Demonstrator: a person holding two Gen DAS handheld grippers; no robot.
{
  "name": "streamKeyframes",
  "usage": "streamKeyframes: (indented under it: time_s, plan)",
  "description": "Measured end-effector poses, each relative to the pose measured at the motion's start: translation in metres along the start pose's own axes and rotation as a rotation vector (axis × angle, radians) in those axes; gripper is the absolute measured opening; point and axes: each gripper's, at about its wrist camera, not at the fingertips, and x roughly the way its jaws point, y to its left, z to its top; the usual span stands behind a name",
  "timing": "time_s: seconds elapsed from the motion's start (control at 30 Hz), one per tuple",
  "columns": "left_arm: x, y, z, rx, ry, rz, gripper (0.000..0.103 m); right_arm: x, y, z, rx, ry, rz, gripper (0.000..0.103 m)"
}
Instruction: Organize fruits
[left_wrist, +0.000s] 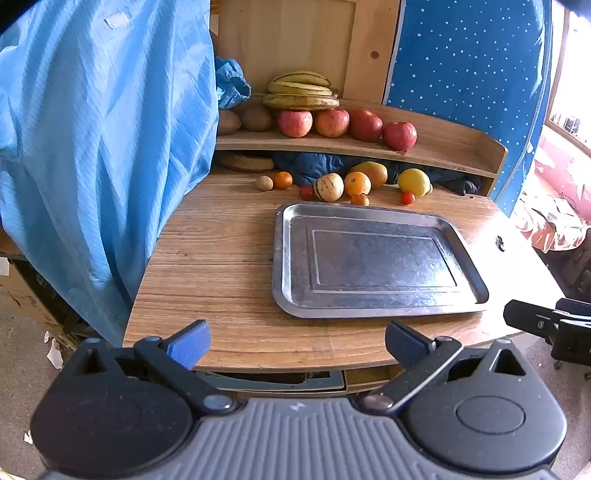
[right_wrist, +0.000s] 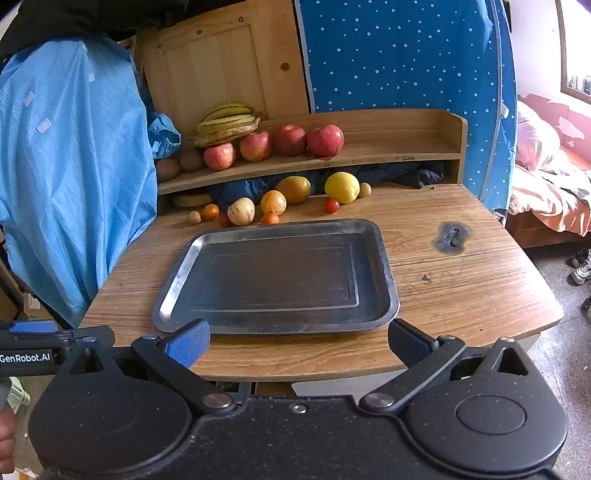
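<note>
An empty metal tray lies on the wooden table. Behind it lie loose fruits: a lemon, a mango, an orange, a striped melon, small tangerines and cherry tomatoes. Apples and bananas sit on the shelf. My left gripper and right gripper are both open and empty, at the table's near edge.
A blue garment hangs at the left over the table edge. A wooden shelf stands at the back, dark cloth under it. A burn mark is on the table's right side. A bed stands at the right.
</note>
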Motion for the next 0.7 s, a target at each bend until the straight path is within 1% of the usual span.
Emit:
streamKeyframes:
  time_s: [0.7]
  plan:
    - [0.0049,-0.0012,-0.0013,-0.014,0.006,-0.002,0.102,0.0030,-0.0007,0.0012,-0.004,0.006,-0.005,0.102]
